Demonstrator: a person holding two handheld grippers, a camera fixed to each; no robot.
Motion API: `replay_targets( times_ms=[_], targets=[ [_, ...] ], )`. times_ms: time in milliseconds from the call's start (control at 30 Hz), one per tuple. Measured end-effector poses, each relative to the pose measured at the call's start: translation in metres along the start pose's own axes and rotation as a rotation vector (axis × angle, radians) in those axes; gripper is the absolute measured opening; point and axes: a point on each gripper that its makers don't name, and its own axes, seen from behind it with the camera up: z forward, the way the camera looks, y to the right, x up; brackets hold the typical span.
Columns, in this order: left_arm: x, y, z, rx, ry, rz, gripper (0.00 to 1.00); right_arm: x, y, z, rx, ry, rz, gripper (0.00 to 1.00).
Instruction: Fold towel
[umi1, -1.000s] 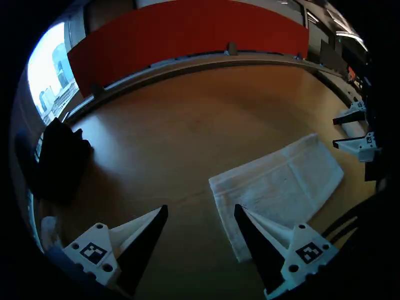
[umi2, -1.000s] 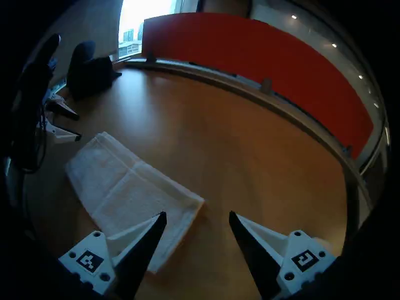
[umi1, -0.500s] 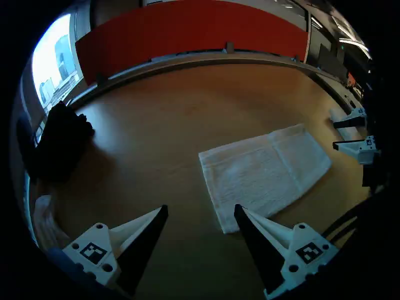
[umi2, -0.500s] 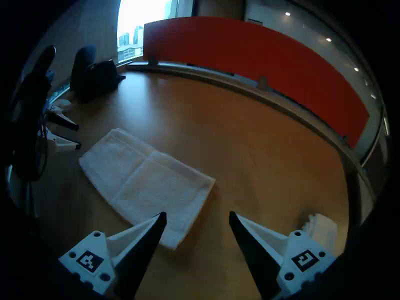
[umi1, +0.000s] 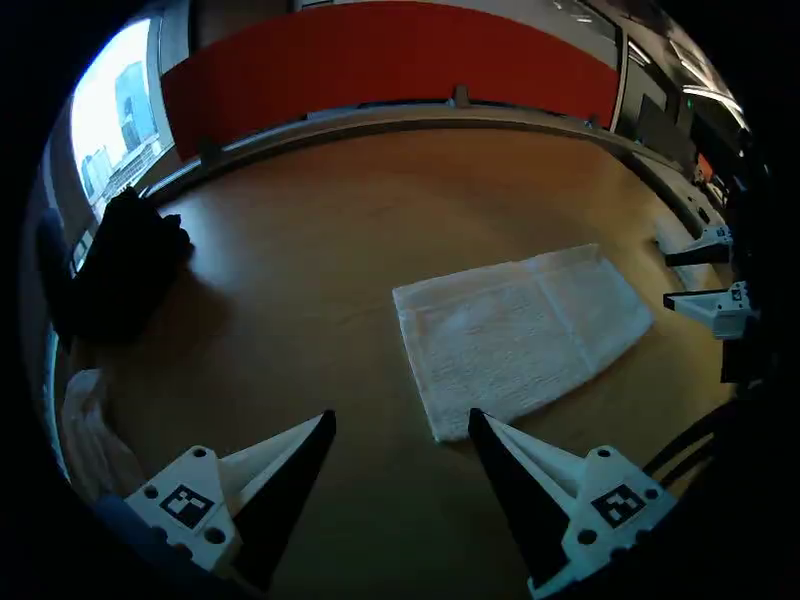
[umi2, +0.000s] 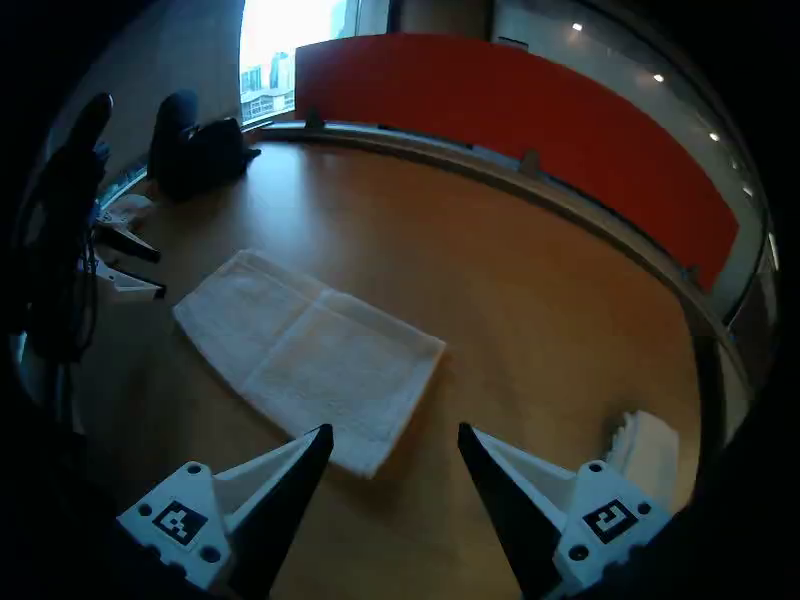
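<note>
Down on the wooden table (umi1: 300, 230), a white towel (umi1: 520, 335), folded into a flat rectangle with a crease across it, lying just ahead of both sets of fingers. Nearest its close corner, the left gripper (umi1: 400, 414): jaws wide, nothing between them, clear of the cloth. Same story for the right gripper (umi2: 393, 428): jaws spread wide, empty, poised by the towel's near edge. Across the towel in the right gripper view, the left gripper again, held beside the far short end. Further out, a black bag (umi1: 120, 270) by the window (umi1: 105, 110), a red partition (umi2: 520, 100) along the table's back edge, and a small stack of white cloths (umi2: 645, 445) off to the right gripper's right
</note>
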Motion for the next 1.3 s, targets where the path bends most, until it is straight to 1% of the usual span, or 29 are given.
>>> replay_targets(
  times_ms=[300, 633, 900, 1100, 1300],
  targets=[
    [-0.009, -0.002, -0.010, 0.011, 0.007, -0.024, 0.99, 0.001, -0.006, 0.000, 0.026, 0.007, -0.025, 0.97],
    [-0.024, -0.007, -0.026, 0.041, 0.007, -0.090, 0.99, 0.002, -0.010, 0.001, 0.064, 0.012, -0.043, 0.97],
    [-0.036, -0.011, -0.036, 0.061, 0.000, -0.123, 0.99, 0.004, -0.012, 0.006, 0.087, 0.011, -0.070, 0.97],
    [-0.046, -0.014, -0.044, 0.076, -0.007, -0.148, 0.99, 0.001, -0.013, 0.011, 0.103, -0.003, -0.081, 0.97],
    [-0.059, -0.019, -0.055, 0.094, -0.015, -0.167, 0.98, -0.012, -0.014, 0.017, 0.120, -0.035, -0.088, 0.96]
  ],
)
